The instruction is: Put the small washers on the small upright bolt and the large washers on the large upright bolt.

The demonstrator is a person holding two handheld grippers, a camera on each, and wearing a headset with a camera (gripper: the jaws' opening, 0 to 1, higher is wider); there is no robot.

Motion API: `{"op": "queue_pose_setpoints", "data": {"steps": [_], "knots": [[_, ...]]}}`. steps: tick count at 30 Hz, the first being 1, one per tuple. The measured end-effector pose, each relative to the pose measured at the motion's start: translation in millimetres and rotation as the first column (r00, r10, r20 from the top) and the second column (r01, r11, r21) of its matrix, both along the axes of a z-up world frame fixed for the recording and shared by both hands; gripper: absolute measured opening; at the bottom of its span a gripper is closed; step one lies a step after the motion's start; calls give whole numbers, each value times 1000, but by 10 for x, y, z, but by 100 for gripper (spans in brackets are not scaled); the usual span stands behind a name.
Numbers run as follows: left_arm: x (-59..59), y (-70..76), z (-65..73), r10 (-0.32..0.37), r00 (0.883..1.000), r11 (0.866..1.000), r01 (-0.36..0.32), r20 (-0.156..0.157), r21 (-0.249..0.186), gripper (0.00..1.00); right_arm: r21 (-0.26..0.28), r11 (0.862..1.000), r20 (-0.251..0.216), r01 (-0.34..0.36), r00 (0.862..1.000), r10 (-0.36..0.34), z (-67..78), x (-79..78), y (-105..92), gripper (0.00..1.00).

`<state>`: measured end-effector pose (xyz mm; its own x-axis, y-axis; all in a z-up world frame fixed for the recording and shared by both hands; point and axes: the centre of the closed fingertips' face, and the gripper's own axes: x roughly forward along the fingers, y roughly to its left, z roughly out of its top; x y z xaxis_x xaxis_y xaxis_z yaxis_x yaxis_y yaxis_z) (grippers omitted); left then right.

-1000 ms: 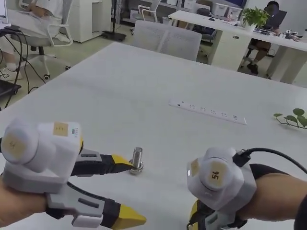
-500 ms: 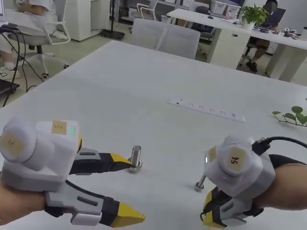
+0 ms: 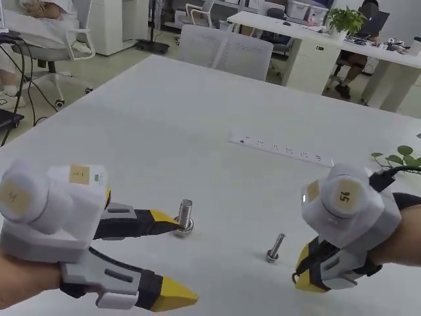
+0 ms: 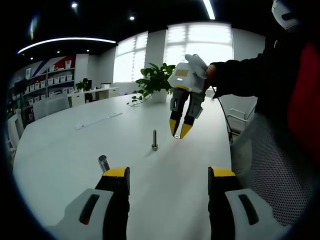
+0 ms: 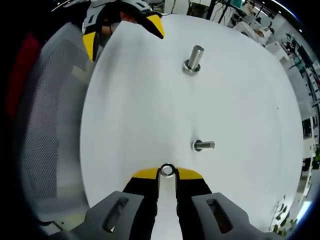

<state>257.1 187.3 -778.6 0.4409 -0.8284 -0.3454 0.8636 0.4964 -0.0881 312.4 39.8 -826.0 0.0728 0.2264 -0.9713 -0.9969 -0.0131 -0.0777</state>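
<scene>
Right gripper (image 5: 167,174) pinches a flat metal ring washer (image 5: 167,170) near the table (image 3: 197,112) front edge, beside the slim threaded small bolt (image 3: 275,247); left gripper (image 4: 169,173) wide open, empty.

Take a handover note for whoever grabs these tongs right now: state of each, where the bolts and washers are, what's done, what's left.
Left tongs: open, holding nothing, one tip beside the large bolt.
Right tongs: shut on a washer, over the table beside the small bolt.
Both bolts stand upright, apart.
Done: one washer in grip.
Left: drop it on its matching bolt. I cannot tell whether any washers already sit on the bolts.
</scene>
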Motion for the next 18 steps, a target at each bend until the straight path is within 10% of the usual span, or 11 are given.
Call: {"op": "queue_pose_setpoints", "data": {"steps": [18], "knots": [[-2,-3,-13,2,1000,1000,-2,-7,5,62,23,1000,77,-20,997,18,354,320,93,13]]}}
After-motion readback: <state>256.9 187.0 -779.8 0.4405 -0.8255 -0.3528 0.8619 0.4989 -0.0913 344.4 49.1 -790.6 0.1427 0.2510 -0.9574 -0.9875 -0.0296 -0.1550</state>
